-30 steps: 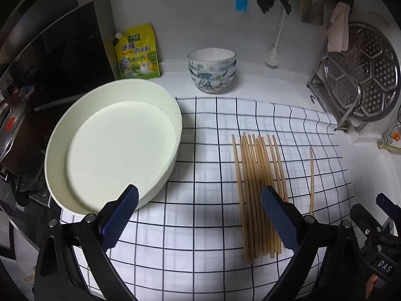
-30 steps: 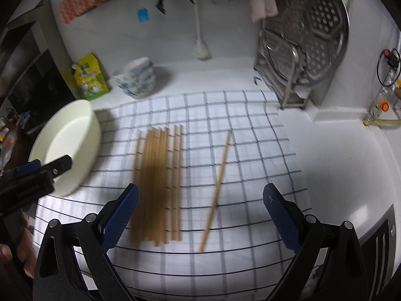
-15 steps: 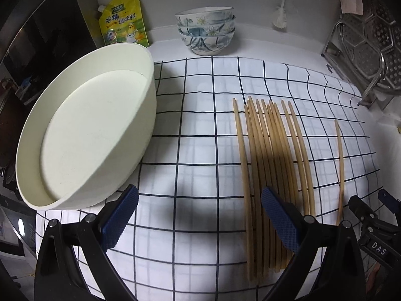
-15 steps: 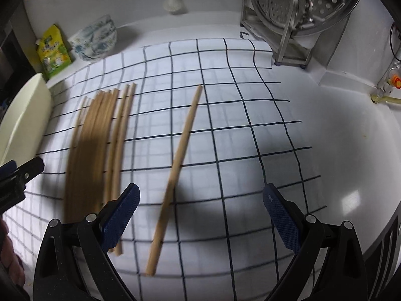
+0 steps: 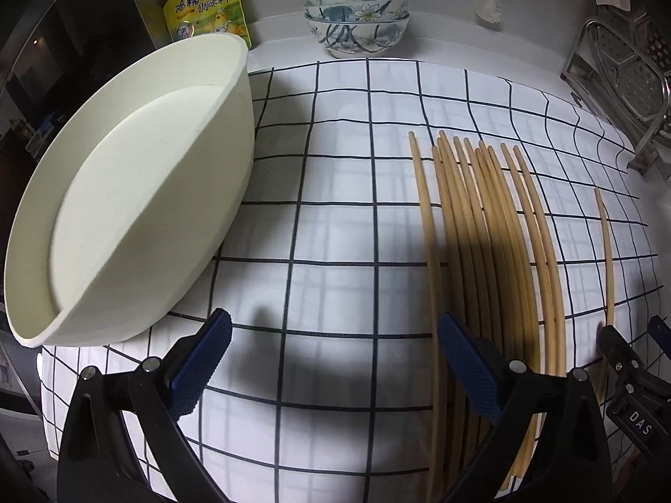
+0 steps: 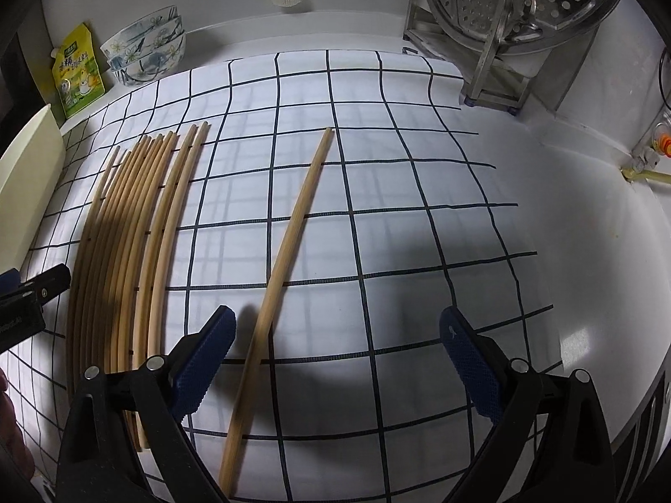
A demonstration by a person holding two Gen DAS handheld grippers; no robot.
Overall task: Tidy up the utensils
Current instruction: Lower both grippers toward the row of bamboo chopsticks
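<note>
White black-grid cloth (image 6: pixel 398 176) is covering the counter; big cream round plastic basin (image 5: pixel 126 209) is sitting at its 9 o'clock edge. Row of pale bamboo chopsticks (image 6: pixel 126 230) is lying side by side, running 12 to 6; single stray bamboo chopstick (image 6: pixel 289 243) is lying apart at their 3 o'clock.

Right gripper (image 6: pixel 335 360) is hanging wide open and empty, its left pad just beside the stray's lower half. Judgement: centre the jaws across the stick, come down until the pads are touching cloth, pinch crosswise so it isn't rolling.

Left gripper (image 5: pixel 331 364) is also gaping wide, empty; the row is running under its right pad, basin at 10 o'clock.
</note>
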